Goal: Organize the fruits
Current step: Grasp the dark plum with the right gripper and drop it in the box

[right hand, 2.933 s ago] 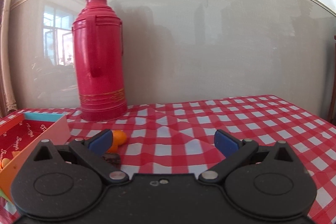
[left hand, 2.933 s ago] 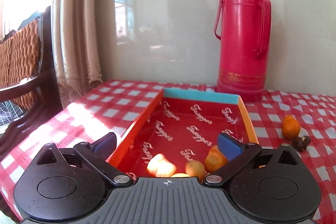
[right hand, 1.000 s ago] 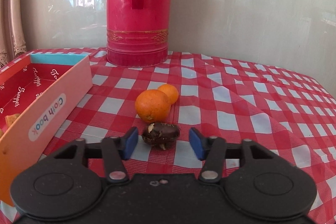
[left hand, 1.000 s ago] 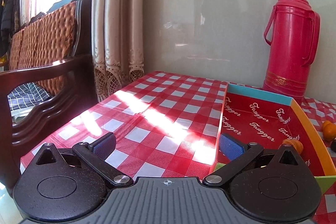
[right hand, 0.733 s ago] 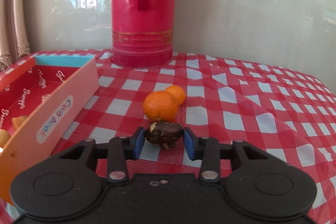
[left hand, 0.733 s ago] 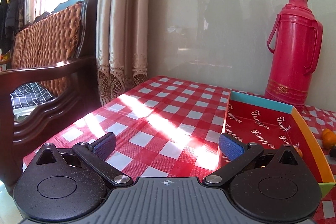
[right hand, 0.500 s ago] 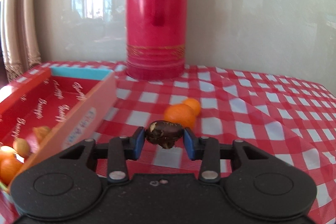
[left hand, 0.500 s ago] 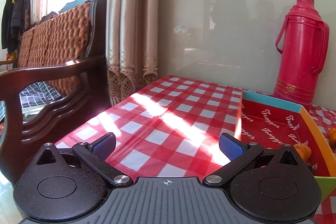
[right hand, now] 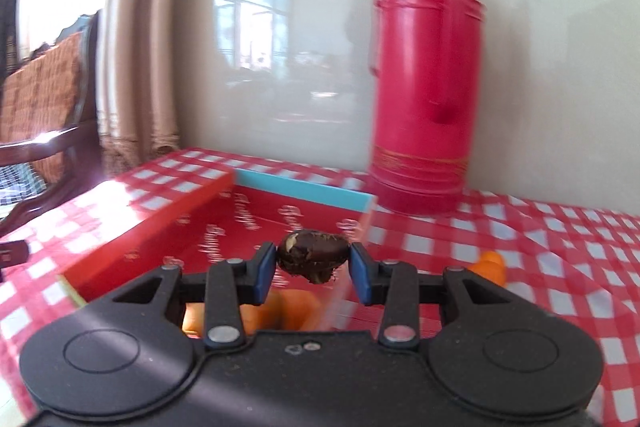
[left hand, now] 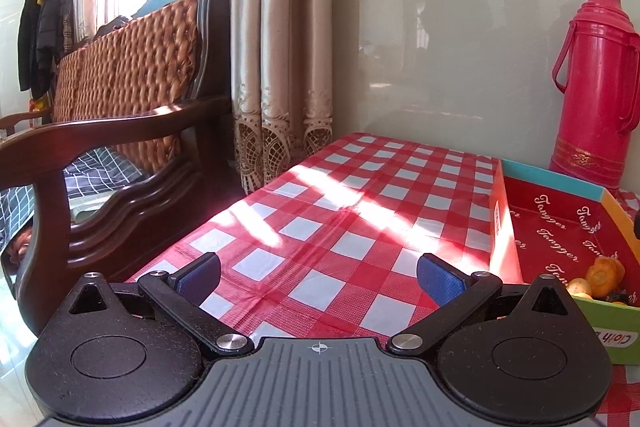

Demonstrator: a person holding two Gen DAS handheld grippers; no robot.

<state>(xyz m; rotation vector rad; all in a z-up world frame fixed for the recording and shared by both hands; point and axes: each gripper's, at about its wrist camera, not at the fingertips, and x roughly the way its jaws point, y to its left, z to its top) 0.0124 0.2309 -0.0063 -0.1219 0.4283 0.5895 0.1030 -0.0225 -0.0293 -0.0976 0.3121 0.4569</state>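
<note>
Right gripper (right hand: 313, 269): jaws clamped on a dark brown fruit (right hand: 312, 254), blue pads touching both its sides, pale patch at its upper left. Fruit is off the table, held over the red box (right hand: 160, 223). Frame is motion-blurred. Below and just behind the fingers: orange fruits (right hand: 288, 311) inside the box, partly hidden by the gripper body. Ahead of the fruit: box floor with white script, then its teal end wall. To the right of the gripper, outside the box: one orange (right hand: 489, 265) on the red checked tablecloth (right hand: 560, 267). Further ahead and right: red thermos (right hand: 426, 83) against the wall.

Left gripper (left hand: 318, 277): jaws wide apart, holding nothing, above bare tablecloth (left hand: 340, 211) with a sun patch on it. To its right: the box (left hand: 500, 227), near wall green with "Cloth" lettering. Inside at the near end: small orange and yellowish fruits (left hand: 598, 275). Beyond the box: the thermos (left hand: 592, 87). Left of the gripper, off the table: wooden chair with woven back (left hand: 120, 99) and a curtain (left hand: 280, 67).
</note>
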